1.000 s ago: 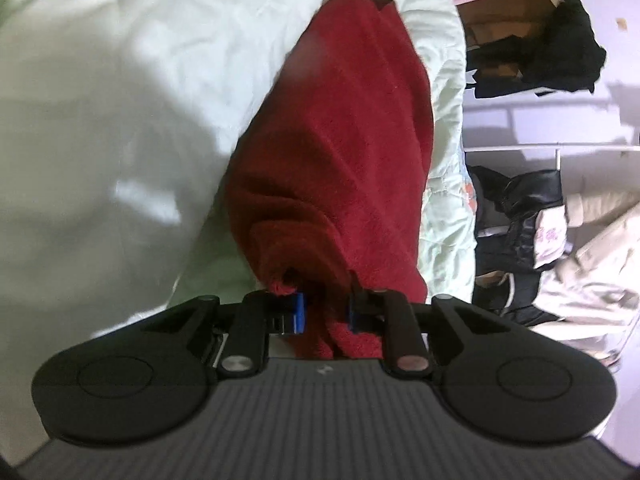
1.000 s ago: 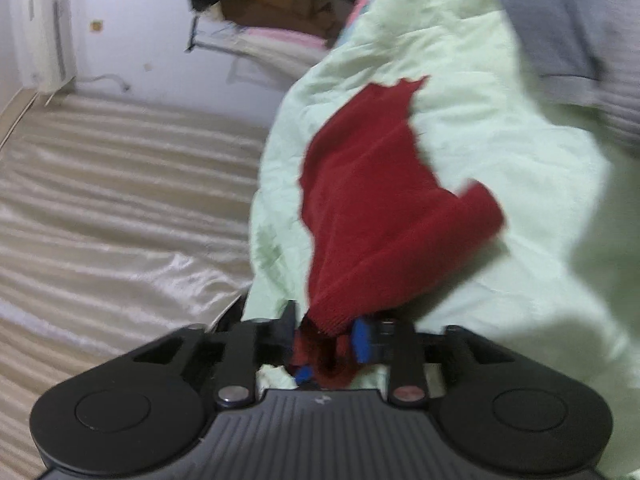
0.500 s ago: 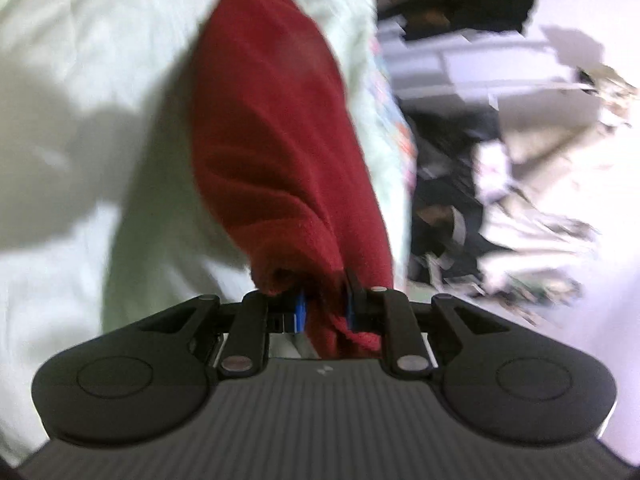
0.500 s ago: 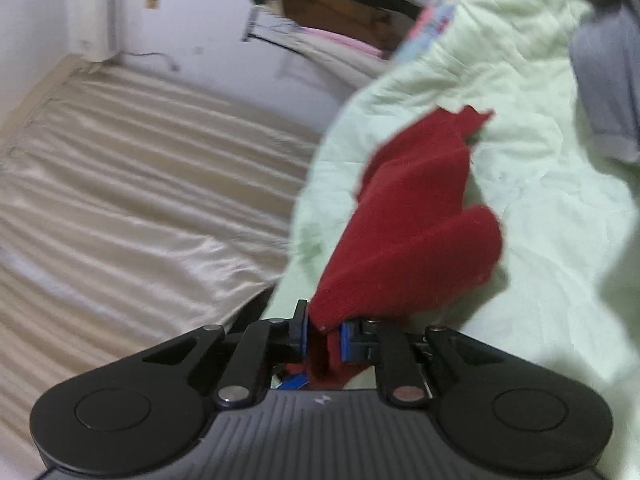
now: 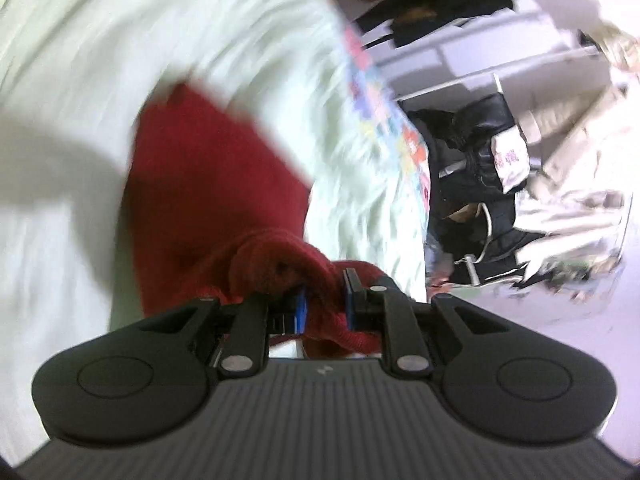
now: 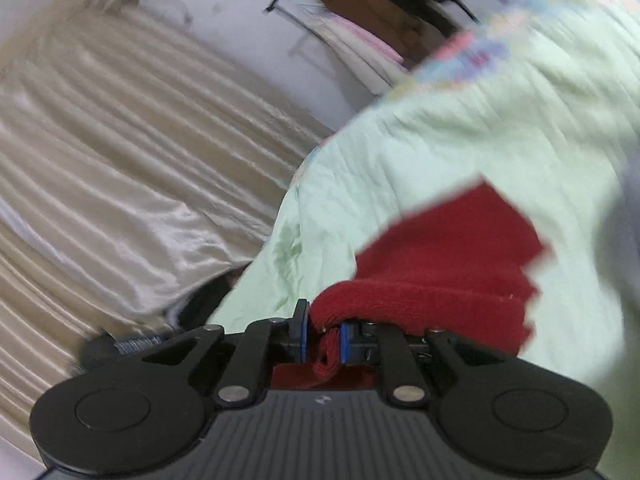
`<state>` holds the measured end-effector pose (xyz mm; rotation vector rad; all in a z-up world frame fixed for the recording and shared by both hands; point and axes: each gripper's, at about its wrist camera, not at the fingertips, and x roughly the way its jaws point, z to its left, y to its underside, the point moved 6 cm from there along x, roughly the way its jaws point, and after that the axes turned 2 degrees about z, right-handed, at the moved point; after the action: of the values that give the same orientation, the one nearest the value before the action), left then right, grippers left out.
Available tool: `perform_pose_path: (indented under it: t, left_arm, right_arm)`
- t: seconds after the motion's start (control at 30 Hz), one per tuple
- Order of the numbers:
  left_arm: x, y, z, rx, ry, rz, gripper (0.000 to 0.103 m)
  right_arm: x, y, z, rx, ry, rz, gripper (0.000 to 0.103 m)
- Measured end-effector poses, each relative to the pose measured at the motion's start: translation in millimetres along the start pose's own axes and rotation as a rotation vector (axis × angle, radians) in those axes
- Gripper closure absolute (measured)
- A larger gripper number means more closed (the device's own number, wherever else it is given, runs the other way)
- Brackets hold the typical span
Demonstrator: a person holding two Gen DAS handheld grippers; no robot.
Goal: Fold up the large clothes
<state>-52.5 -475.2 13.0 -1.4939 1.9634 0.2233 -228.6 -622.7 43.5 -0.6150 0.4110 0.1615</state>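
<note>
The red garment (image 5: 208, 184) stretches lengthwise away from both cameras over the pale green bedspread (image 5: 120, 40). The left hand-held gripper (image 5: 323, 304) and right hand-held gripper (image 6: 322, 338) each clamp its near edge. A clothes rack (image 5: 500, 72) stands beside the bed.

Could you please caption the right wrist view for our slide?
Right claw pinches a red garment above the pale green quilt.

The sweater (image 5: 208, 184) is dark red all over. The blanket (image 5: 200, 32) under it is pale mint green, with a bright edge of little pink, blue and orange patches (image 5: 400, 136). Each hand-held gripper (image 6: 322, 338) is black with blue pads (image 6: 343, 340). The curtain (image 6: 120, 152) is shiny cream. The wall (image 6: 224, 8) is white.
</note>
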Motion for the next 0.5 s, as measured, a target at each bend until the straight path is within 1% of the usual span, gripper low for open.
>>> perform_pose_path:
  t: [0.03, 0.07, 0.1, 0.13, 0.17, 0.2, 0.23, 0.27, 0.3, 0.33, 0.4, 0.43, 0.47, 0.5]
  left_arm:
    - [6.5, -18.5, -5.7, 0.052, -0.029, 0.006, 0.085]
    - [13.0, -37.1, -11.4, 0.104, -0.057, 0.012, 0.085]
    - [21.6, -54.9, -11.9, 0.145, -0.094, 0.021, 0.084]
    - [32.6, -71.5, -6.2, 0.173, -0.14, 0.032, 0.082]
    - [42.6, -84.3, -1.1, 0.18, -0.165, 0.044, 0.082]
    - [51.7, -91.1, 6.2, 0.152, -0.162, 0.056, 0.081]
    - [60.5, -96.2, 16.6, 0.11, -0.153, 0.065, 0.081]
    - [69.4, -101.4, 27.0, 0.067, -0.143, 0.074, 0.081]
    - [75.0, -105.6, 36.6, 0.031, -0.133, 0.07, 0.08]
    - [76.7, -108.8, 45.3, 0.003, -0.12, 0.052, 0.08]
    - [73.4, -111.1, 55.2, -0.028, -0.103, 0.01, 0.078]
    - [70.4, -110.5, 57.4, -0.034, -0.093, -0.008, 0.075]
    - [67.2, -108.9, 58.0, -0.035, -0.079, -0.021, 0.072]
    - [63.6, -107.0, 57.2, -0.032, -0.059, -0.033, 0.064]
  right_arm:
    - [13.5, -16.5, 6.0, -0.037, 0.017, 0.006, 0.087]
    - [35.4, -39.7, 8.7, -0.058, 0.048, 0.008, 0.085]
    - [50.4, -52.1, 8.5, -0.068, 0.062, 0.026, 0.081]
    - [70.2, -63.4, 4.9, -0.084, 0.077, 0.081, 0.081]
    - [82.6, -69.8, 1.0, -0.087, 0.087, 0.114, 0.076]
    - [96.2, -76.1, -8.3, -0.059, 0.091, 0.147, 0.07]
    - [108.4, -81.3, -21.4, -0.01, 0.103, 0.175, 0.068]
    - [113.0, -82.5, -28.3, 0.014, 0.116, 0.18, 0.062]
    - [112.6, -82.4, -34.7, 0.014, 0.148, 0.159, 0.058]
    - [106.1, -81.8, -38.9, -0.017, 0.194, 0.106, 0.056]
    - [89.7, -77.6, -40.6, -0.087, 0.262, 0.011, 0.042]
    - [75.0, -72.1, -40.7, -0.131, 0.293, -0.046, 0.041]
    - [66.5, -68.0, -41.2, -0.15, 0.303, -0.072, 0.04]
    - [56.7, -60.8, -40.8, -0.165, 0.291, -0.084, 0.04]
